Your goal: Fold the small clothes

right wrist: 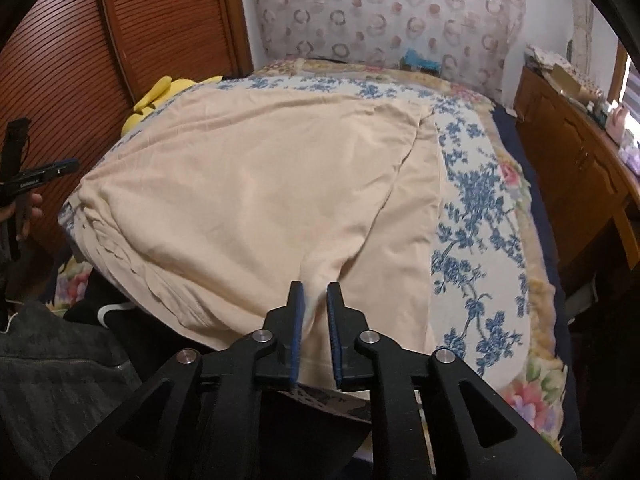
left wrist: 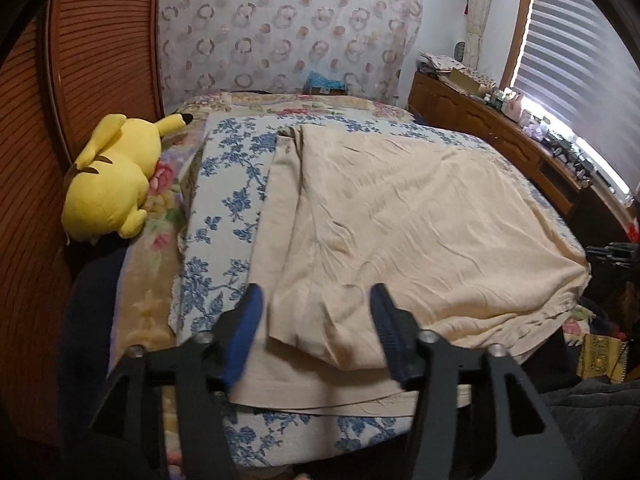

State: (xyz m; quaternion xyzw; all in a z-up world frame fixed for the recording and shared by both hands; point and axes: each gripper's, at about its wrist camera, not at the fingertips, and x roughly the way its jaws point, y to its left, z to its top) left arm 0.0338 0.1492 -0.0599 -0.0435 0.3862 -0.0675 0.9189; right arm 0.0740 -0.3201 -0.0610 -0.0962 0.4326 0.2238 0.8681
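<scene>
We see the beige garment [left wrist: 400, 216] spread flat on the bed [left wrist: 224, 208], directly ahead of both grippers. Our left gripper [left wrist: 316, 300] stands wide apart above the garment's near folded edge, holding nothing. Our right gripper [right wrist: 316, 292] is nearly closed, with a raised ridge of the beige cloth pinched between its blue pads [right wrist: 296, 336]; the cloth's edge beneath them is hidden by the gripper body. Left of the left gripper lies a yellow plush toy [left wrist: 112, 184], mostly hidden in the right view.
</scene>
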